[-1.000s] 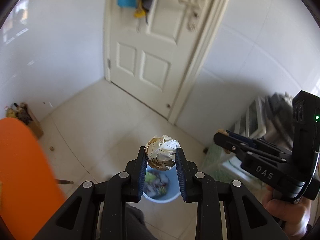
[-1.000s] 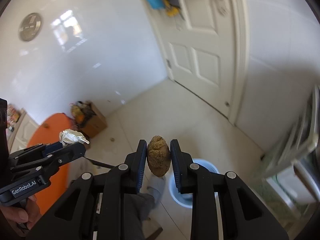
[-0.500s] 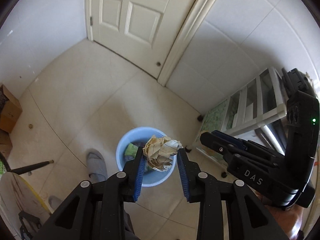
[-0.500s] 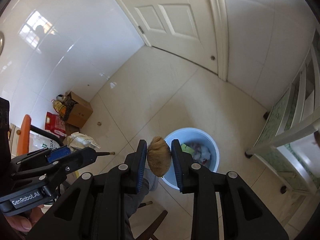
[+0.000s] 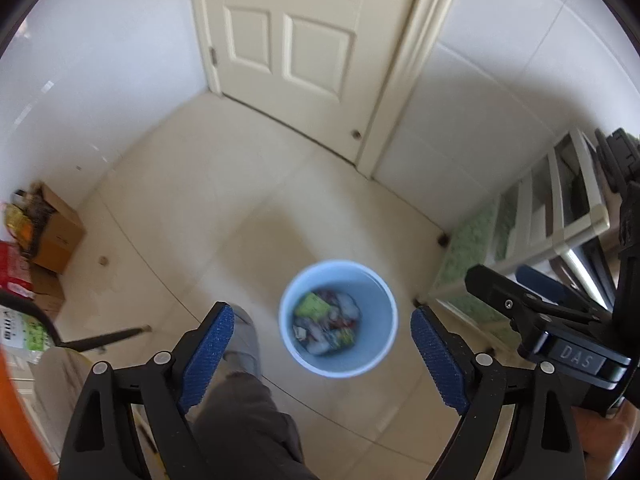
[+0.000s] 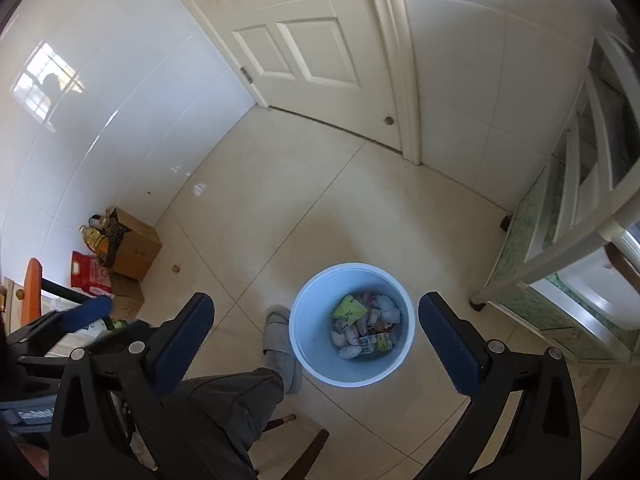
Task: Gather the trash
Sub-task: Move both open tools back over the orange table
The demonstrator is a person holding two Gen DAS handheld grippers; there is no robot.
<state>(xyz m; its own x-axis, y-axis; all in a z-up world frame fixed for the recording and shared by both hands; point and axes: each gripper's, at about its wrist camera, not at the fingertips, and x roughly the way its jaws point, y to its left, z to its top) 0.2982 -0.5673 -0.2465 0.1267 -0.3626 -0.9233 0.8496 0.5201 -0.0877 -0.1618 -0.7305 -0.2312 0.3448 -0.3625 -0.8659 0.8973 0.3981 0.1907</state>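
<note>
The tiled floor (image 6: 280, 200) carries everything here, running back to a white door (image 6: 304, 40) in the far corner and to a white shelf unit (image 6: 580, 216) along its right edge. Cardboard boxes (image 6: 134, 248) sit against the left wall. Near the floor's front edge, just beside a grey slipper (image 6: 280, 344) on the person's foot, stands the pale blue bin (image 6: 308, 344), upright and round-mouthed, with a heap of wrappers and crumpled paper (image 6: 366, 328) lying at its bottom.

Both tools point steeply down at that bin. The left tool (image 5: 320, 360) has its 2 blue pads (image 5: 208, 344) spread wide, having just been opening, and nothing is between them; the bin's mouth lies directly in the gap, just ahead of the tips. The right tool (image 6: 316, 340) likewise stands fully apart, also having just opened, empty, with the bin framed between its fingers and slightly toward the right one.

The bin sits below and forward of both tools, about equally near each, so anything let go here would likely land inside it. By my reading both loads are delivered, and the next move calls for lifting away to find more trash elsewhere.
</note>
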